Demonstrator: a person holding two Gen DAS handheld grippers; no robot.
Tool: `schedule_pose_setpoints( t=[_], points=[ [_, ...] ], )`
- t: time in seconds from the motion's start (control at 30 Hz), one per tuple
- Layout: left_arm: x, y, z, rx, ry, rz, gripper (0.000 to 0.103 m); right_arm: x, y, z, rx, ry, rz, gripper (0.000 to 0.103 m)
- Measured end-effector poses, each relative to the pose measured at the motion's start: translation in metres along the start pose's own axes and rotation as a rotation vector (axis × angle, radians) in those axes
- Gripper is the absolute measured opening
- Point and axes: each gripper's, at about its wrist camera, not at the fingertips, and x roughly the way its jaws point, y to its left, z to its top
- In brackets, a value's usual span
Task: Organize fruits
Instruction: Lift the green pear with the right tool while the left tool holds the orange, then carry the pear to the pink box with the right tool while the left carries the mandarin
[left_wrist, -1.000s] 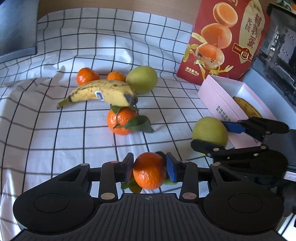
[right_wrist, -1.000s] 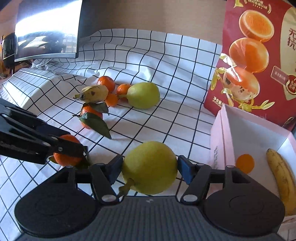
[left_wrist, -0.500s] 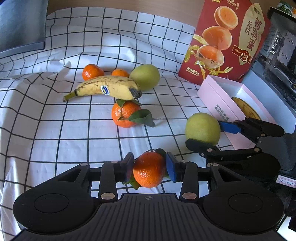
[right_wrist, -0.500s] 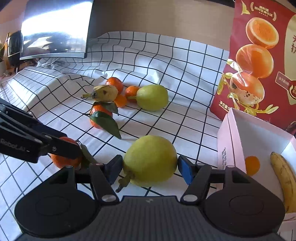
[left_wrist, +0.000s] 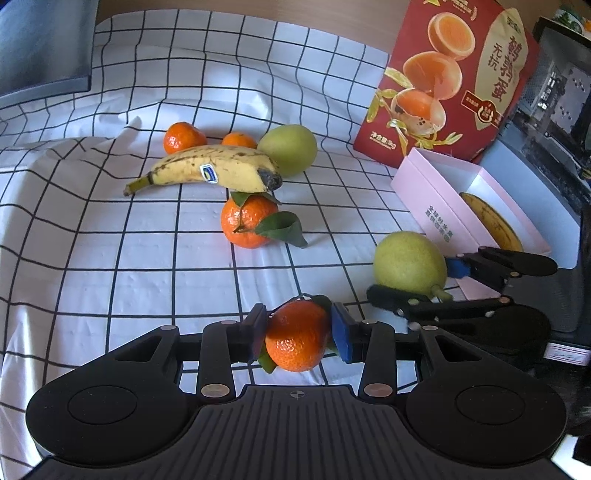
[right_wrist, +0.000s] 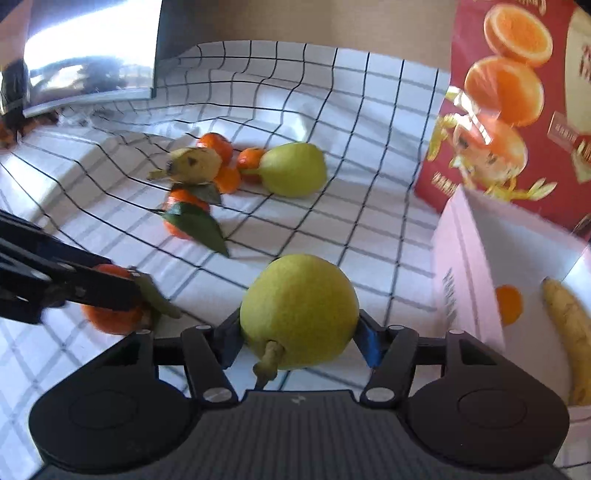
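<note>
My left gripper (left_wrist: 298, 334) is shut on a tangerine (left_wrist: 297, 339) with leaves, held above the checked cloth. My right gripper (right_wrist: 299, 336) is shut on a yellow-green pear (right_wrist: 299, 308), stem toward the camera; it also shows in the left wrist view (left_wrist: 408, 262) beside the pink box (left_wrist: 428, 206). The box holds a banana (right_wrist: 569, 332) and a tangerine (right_wrist: 509, 304). On the cloth lie a banana (left_wrist: 210, 171), a leafy tangerine (left_wrist: 247, 221), two small tangerines (left_wrist: 184, 137) and a second pear (left_wrist: 290, 147).
A red egg-snack carton (left_wrist: 447, 81) stands behind the pink box. A dark monitor (right_wrist: 88, 51) sits at the back left. Dark equipment (left_wrist: 554, 110) is at the far right. The cloth (left_wrist: 110, 258) is wrinkled at the back.
Both grippers have lifted with their fruit. The right gripper with the pear has moved up and toward the pink box; its view is now motion-blurred.
</note>
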Motion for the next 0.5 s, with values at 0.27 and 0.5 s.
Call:
schedule_pose_setpoints(
  t=[0.27,0.5],
  points=[
    [0.001,-0.008,-0.003,0.037,0.008,0.018,0.044,-0.036,0.000,-0.015,-0.013,0.081,0.095,0.062],
    [-0.001,-0.019,-0.006,0.050,0.019,0.005,0.043,-0.063,-0.016,-0.035,0.029,0.220,0.161,0.062]
  ],
)
